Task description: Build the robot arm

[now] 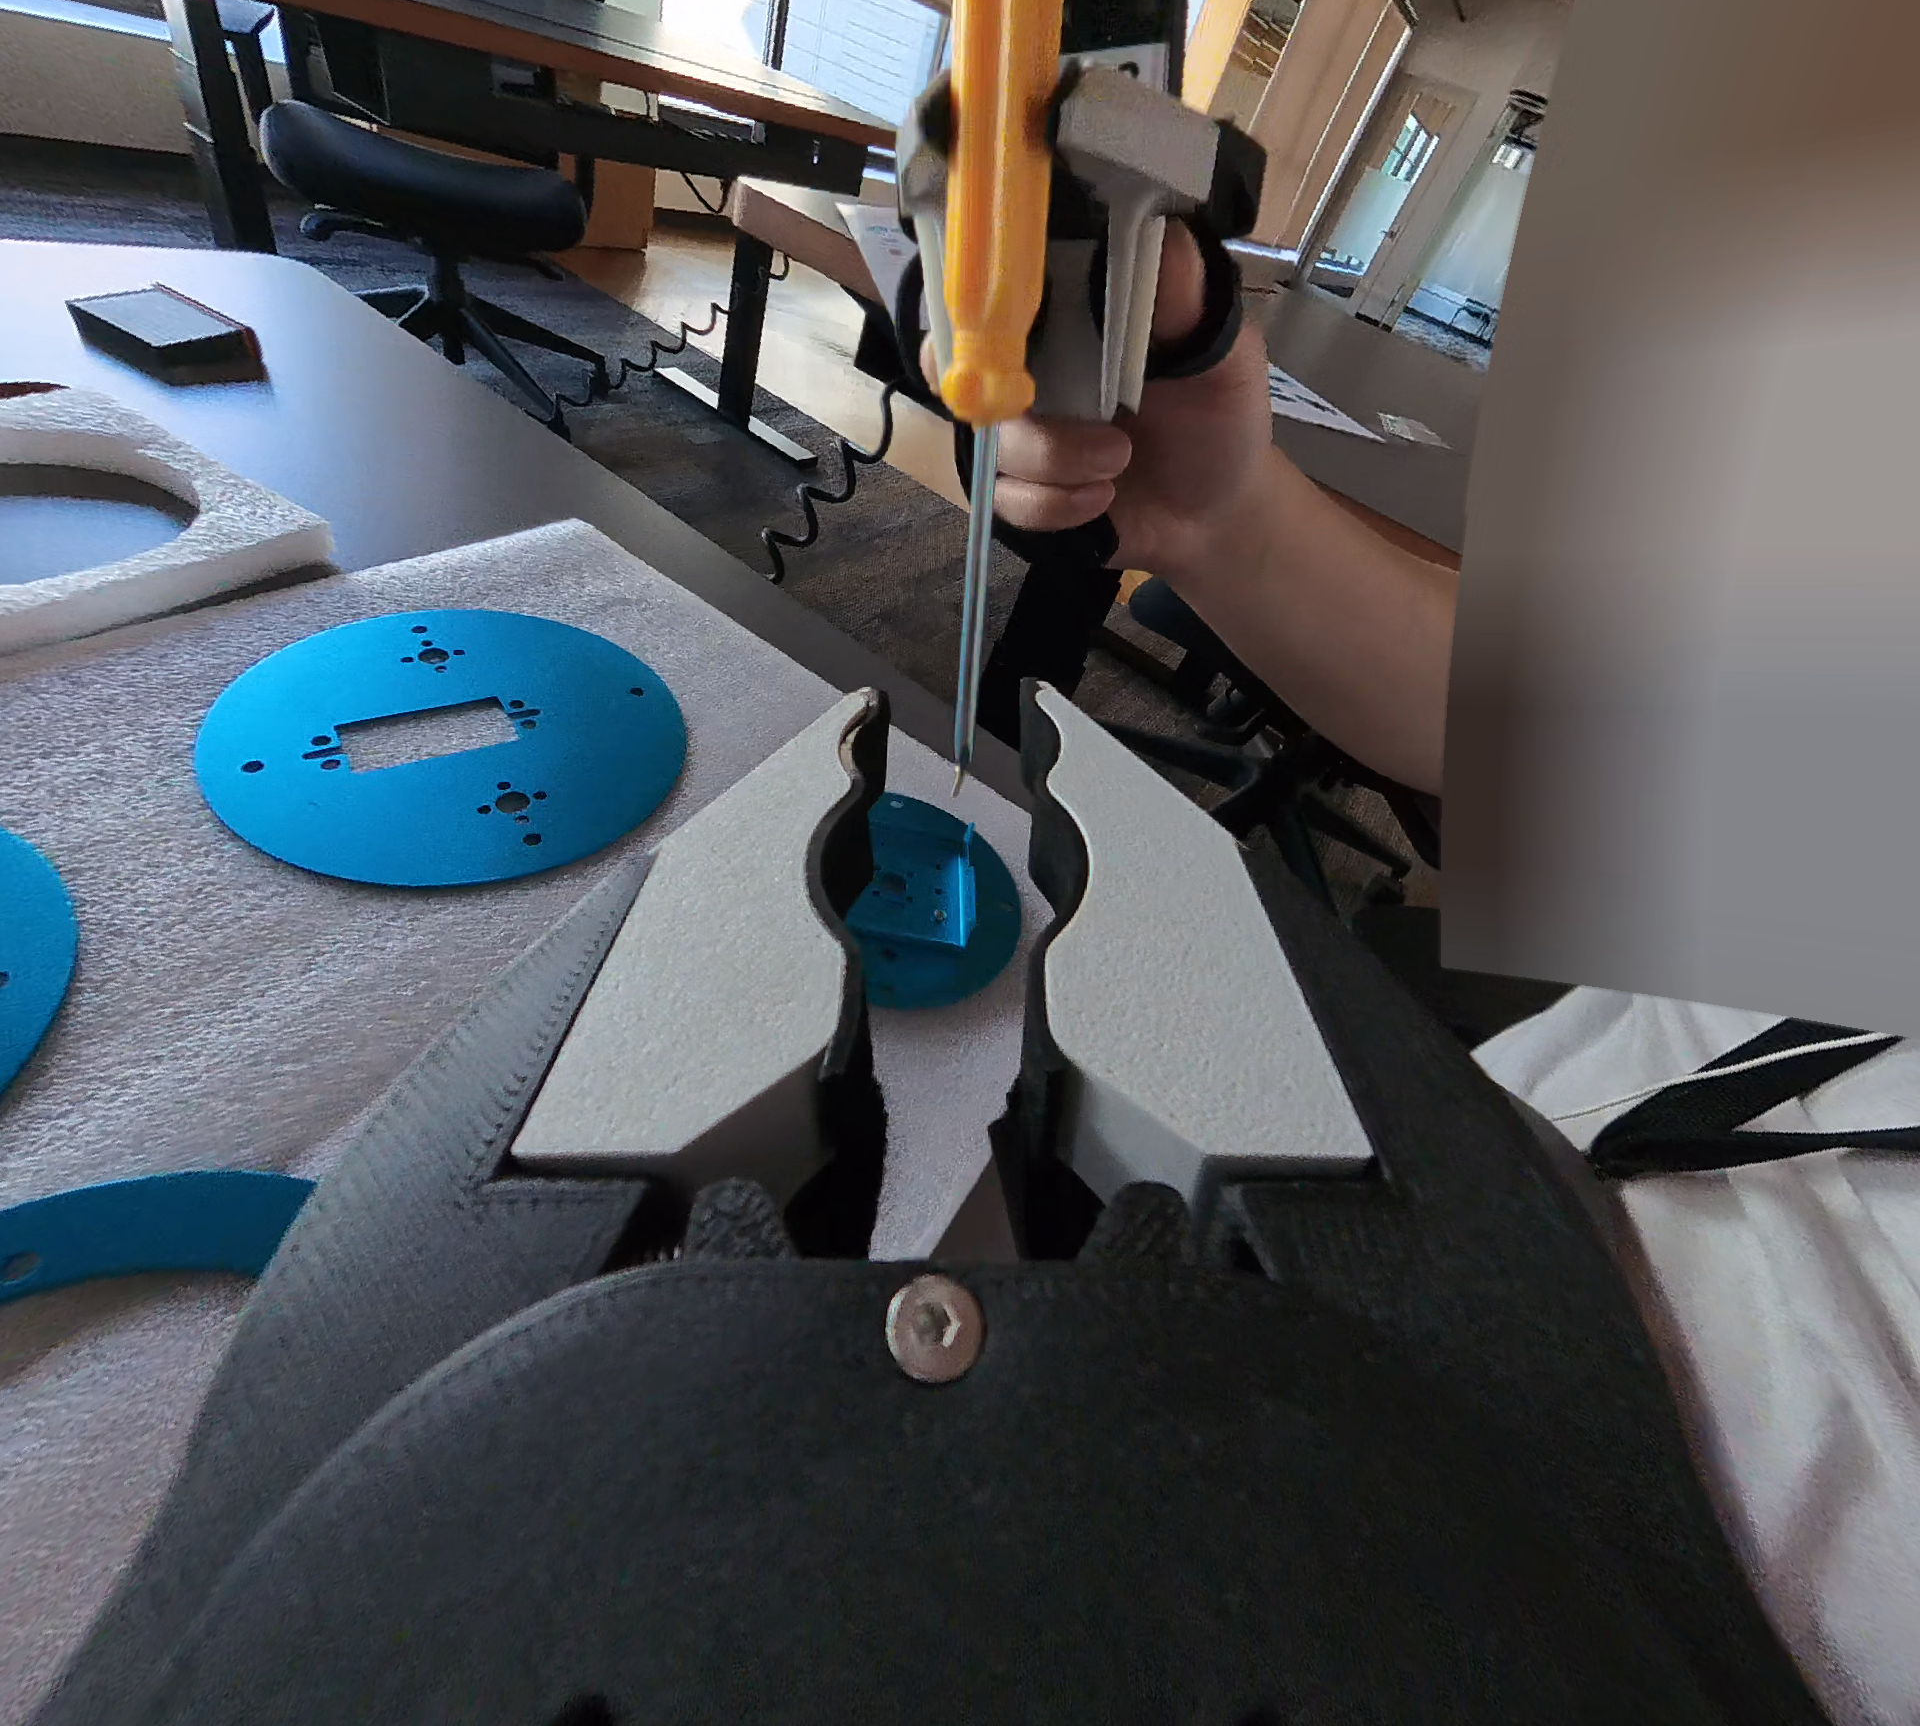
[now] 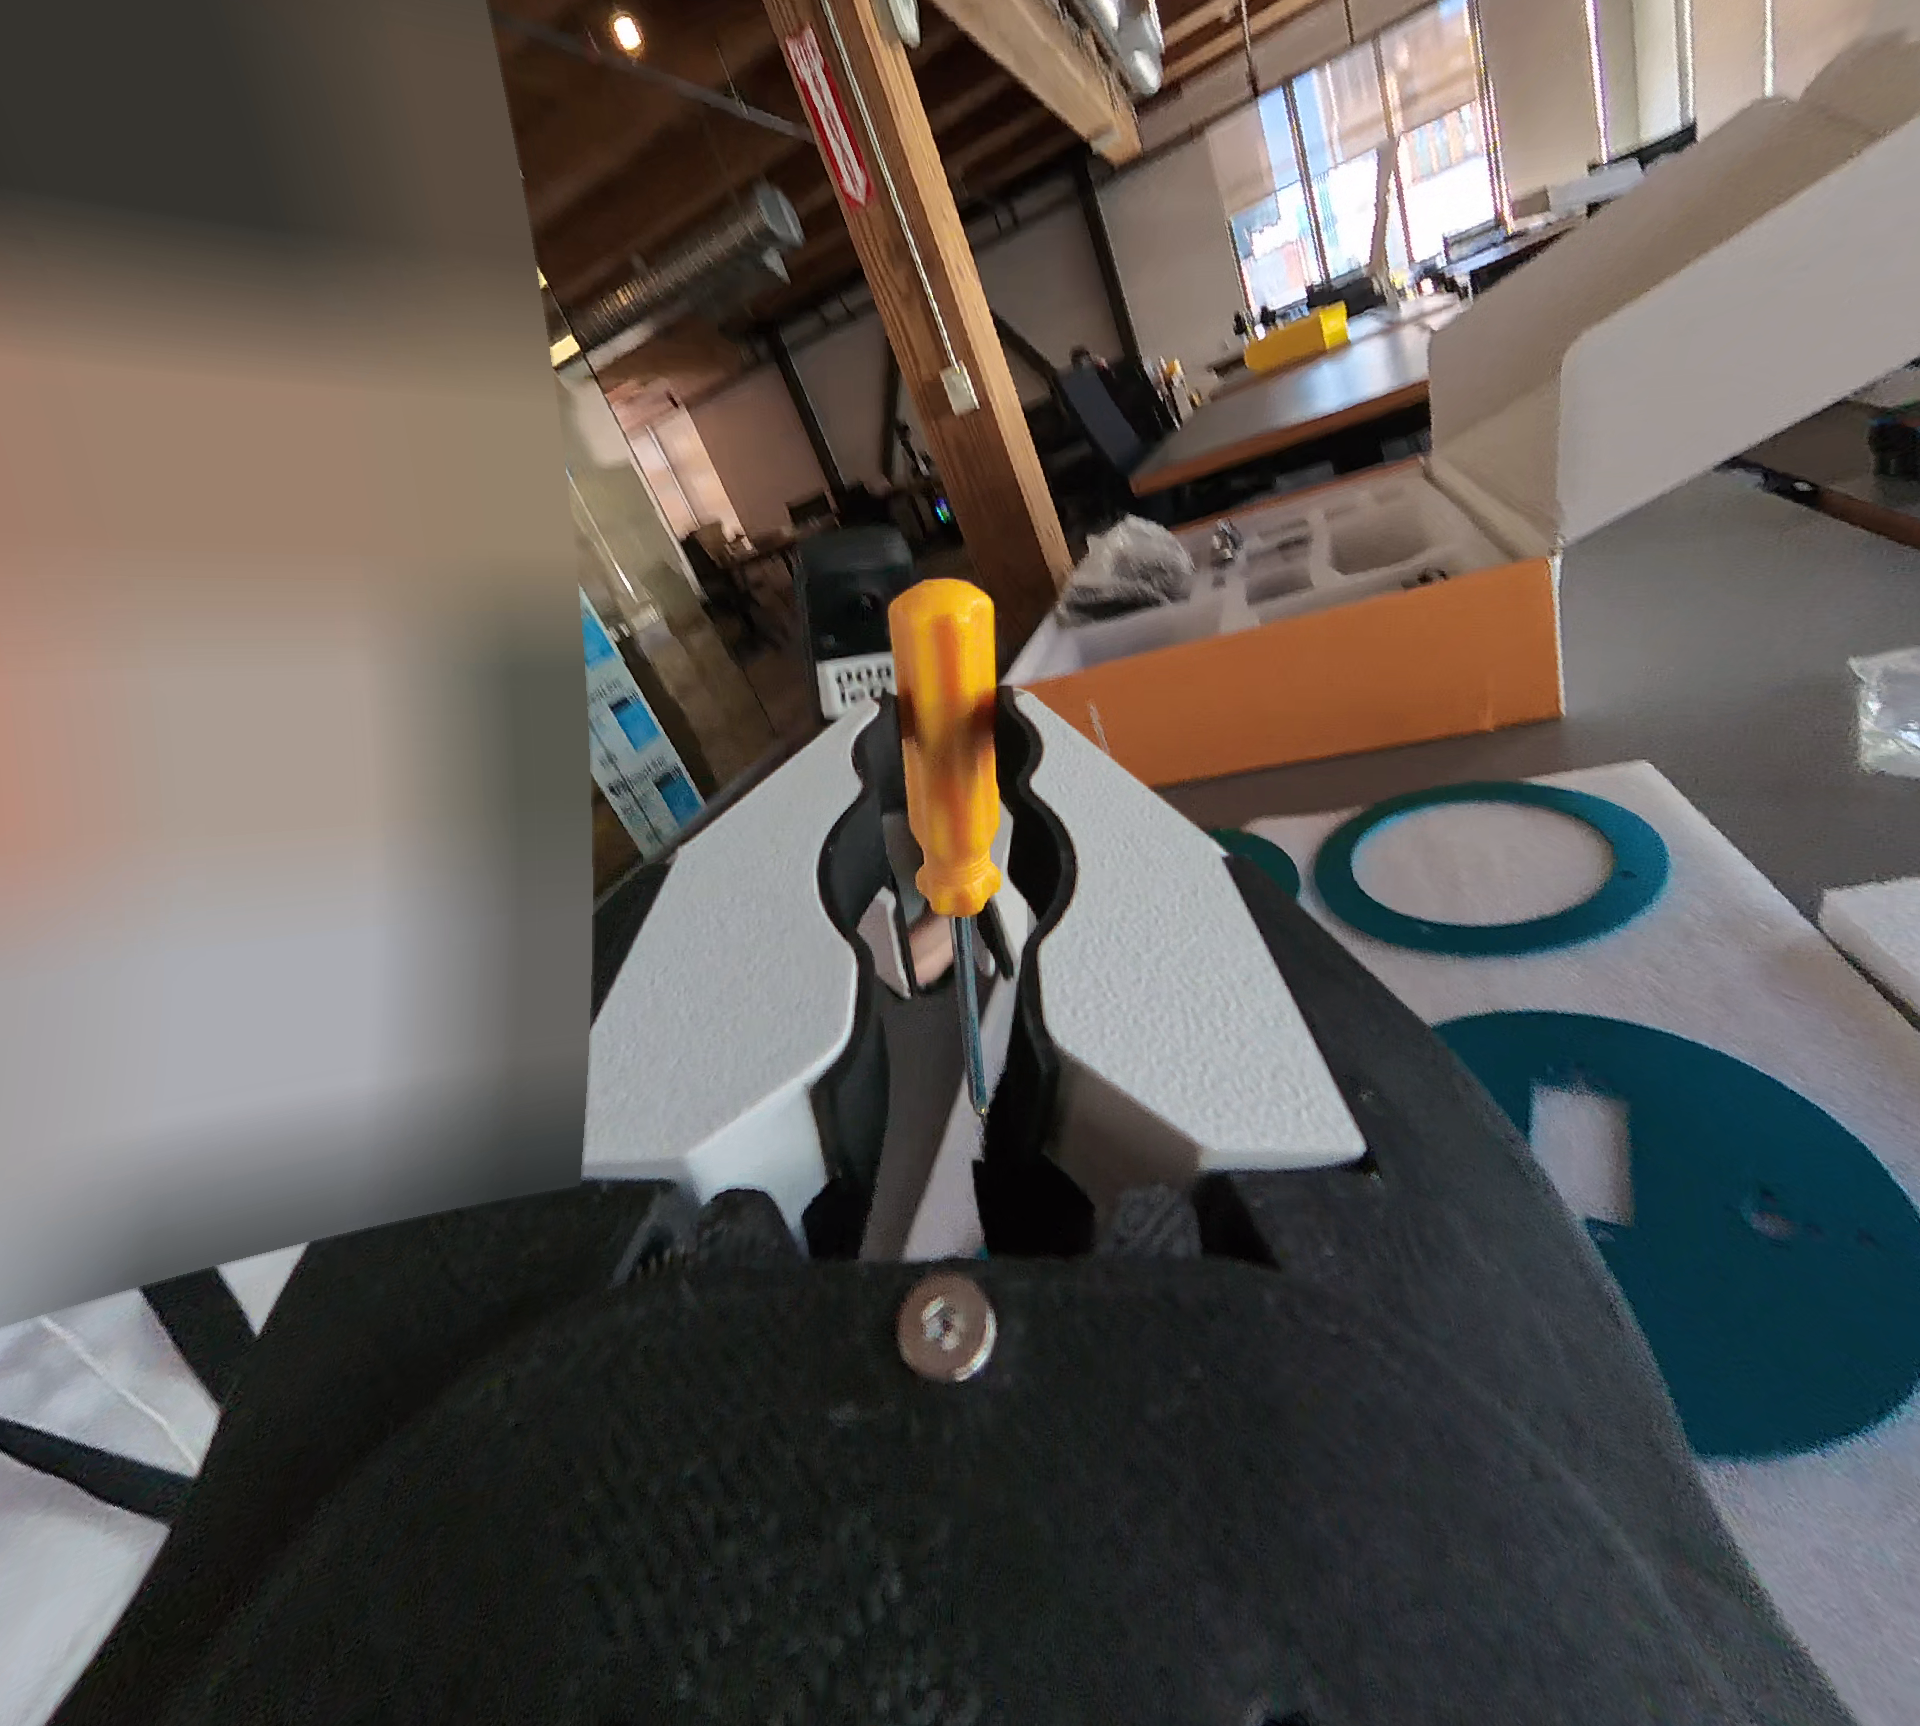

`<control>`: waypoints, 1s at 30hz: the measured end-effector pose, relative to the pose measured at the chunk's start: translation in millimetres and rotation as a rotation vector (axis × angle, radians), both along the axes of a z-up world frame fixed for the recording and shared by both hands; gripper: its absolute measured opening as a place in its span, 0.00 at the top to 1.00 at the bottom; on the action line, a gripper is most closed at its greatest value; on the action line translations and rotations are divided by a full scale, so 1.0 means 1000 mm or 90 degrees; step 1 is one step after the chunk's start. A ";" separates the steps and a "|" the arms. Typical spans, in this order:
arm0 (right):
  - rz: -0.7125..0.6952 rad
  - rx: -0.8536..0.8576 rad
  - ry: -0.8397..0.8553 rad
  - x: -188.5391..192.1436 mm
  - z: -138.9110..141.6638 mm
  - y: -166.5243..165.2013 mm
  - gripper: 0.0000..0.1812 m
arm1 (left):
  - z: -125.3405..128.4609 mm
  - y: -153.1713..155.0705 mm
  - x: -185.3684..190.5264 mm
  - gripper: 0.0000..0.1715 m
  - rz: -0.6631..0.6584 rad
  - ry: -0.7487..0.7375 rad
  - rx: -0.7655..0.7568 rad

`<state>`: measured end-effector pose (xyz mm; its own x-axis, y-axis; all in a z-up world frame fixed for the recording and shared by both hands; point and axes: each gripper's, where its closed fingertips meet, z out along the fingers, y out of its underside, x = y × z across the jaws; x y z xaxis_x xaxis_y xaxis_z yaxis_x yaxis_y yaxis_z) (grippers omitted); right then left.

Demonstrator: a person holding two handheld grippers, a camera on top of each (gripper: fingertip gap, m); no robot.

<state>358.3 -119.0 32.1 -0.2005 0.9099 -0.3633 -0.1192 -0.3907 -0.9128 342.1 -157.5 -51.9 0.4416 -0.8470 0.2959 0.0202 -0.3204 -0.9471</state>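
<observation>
**Screwdriver held point-down over the small blue disc**

Here, closest to me, my left gripper (image 1: 954, 720) hangs just above the white foam sheet (image 1: 260, 1001) with its jaws spread and nothing between them. Through that gap I see a small blue disc (image 1: 935, 907) lying on the foam, with a little folded blue bracket (image 1: 940, 887) sitting on it. The tip of the screwdriver (image 1: 1000, 159) hovers just above the far edge of that disc; I cannot tell whether it touches anything.

My right gripper (image 2: 943, 720) pinches the orange handle of that screwdriver near the fingertips, the handle upright and slightly tilted, the thin metal shaft pointing down between the fingers. From the left wrist view, the same gripper shows beyond my left one, held up in a bare hand (image 1: 1143, 450), the handle clamped across its jaws.

To the left of the small disc, a larger blue round plate (image 1: 442, 746) with a rectangular cut-out and several small holes lies flat on the foam, well apart from my fingers. Parts of two more blue pieces (image 1: 135, 1235) show at the left edge. In the right wrist view a blue ring (image 2: 1491, 866) lies farther out on the foam.

Beyond the foam, on the grey table (image 2: 1714, 637), stands an open orange box (image 2: 1309, 700) with a white compartment insert and its lid raised. A black block (image 1: 166, 331) lies on the far part of the table in the left wrist view.
</observation>
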 end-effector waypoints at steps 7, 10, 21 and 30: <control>-0.016 0.049 -0.114 -0.023 -0.030 -0.002 0.91 | 0.006 0.013 0.012 0.87 -0.024 -0.020 0.021; -0.019 0.045 -0.134 -0.025 -0.037 0.000 0.91 | 0.003 0.016 0.015 0.89 -0.029 -0.011 0.021; -0.015 0.065 -0.166 -0.030 -0.049 0.001 0.91 | -0.007 0.026 0.014 0.91 -0.008 -0.006 0.008; 0.000 0.076 -0.166 -0.032 -0.050 0.001 0.91 | -0.008 0.028 0.013 0.92 0.003 -0.003 0.016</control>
<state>326.2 -118.4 -17.7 -0.1146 0.9494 -0.2923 0.1260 -0.2780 -0.9523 354.7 -129.6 -60.1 0.4439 -0.8522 0.2768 0.0260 -0.2965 -0.9547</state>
